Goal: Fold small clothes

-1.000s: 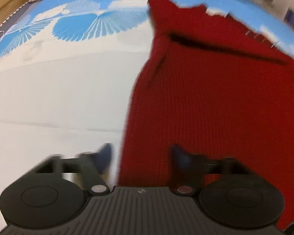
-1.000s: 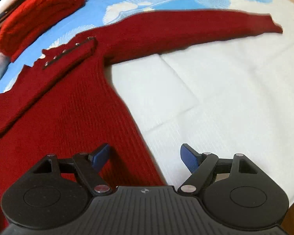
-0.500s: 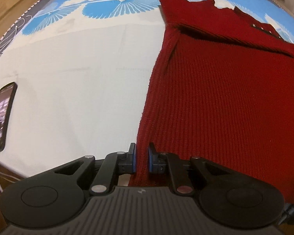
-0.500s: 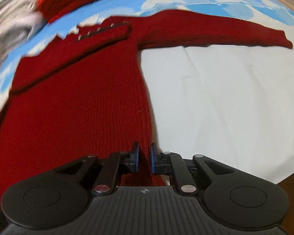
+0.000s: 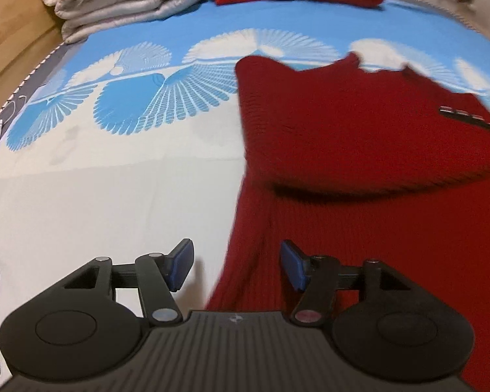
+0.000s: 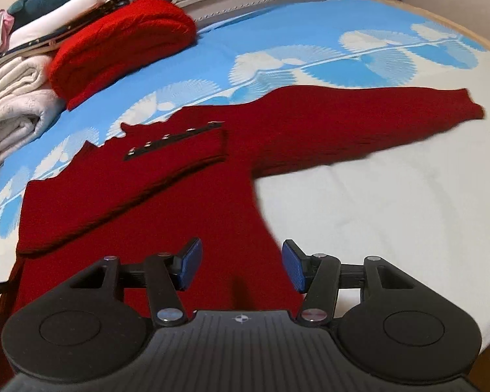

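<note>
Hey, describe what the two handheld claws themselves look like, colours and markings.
Both look identical: the left claw and right claw have matte black ribbed bodies with a small round emblem, two round black discs at the sides, black linkage arms with silver pivot pins, and blue pads on the fingertips. No cables or sleeves show.

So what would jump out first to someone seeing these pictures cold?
The dark red sweater spread flat mid-bed, one sleeve stretched out to the right. Then the blue-and-white bedspread beneath it, and the folded red knit stacked at the far edge. Both grippers are open at the hem.
</note>
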Demonstrator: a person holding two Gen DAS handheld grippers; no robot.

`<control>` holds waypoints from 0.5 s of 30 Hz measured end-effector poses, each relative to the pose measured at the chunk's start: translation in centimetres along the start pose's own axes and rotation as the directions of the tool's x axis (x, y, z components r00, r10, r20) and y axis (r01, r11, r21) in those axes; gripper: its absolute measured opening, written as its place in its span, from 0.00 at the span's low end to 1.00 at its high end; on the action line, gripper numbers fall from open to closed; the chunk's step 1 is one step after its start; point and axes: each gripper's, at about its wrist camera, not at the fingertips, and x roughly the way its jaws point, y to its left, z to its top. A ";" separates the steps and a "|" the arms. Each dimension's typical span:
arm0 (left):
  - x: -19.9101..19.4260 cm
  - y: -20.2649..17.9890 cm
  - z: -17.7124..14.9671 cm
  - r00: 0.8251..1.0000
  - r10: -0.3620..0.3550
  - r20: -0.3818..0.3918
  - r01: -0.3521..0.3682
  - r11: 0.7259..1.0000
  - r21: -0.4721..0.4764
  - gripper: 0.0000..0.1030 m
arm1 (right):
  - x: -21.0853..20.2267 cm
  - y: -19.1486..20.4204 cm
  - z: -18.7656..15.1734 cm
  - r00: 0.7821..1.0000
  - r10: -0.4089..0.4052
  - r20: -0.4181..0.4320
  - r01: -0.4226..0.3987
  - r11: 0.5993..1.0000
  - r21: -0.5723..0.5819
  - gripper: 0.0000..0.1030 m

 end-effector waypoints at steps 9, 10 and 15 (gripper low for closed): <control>4.5 6.0 1.2 0.988 -0.146 -0.052 0.120 0.935 -0.333 0.66 | 4.2 2.7 0.7 0.997 -0.035 -0.073 0.037 0.999 0.026 0.55; 4.6 6.1 1.0 0.988 -0.147 -0.046 0.126 0.942 -0.311 0.67 | 4.6 2.9 0.8 0.996 -0.041 -0.081 0.043 0.999 0.023 0.55; 4.0 6.9 0.6 0.987 -0.153 -0.044 0.130 0.935 -0.329 0.74 | 5.7 2.6 0.5 0.990 -0.050 -0.135 0.058 0.997 0.058 0.55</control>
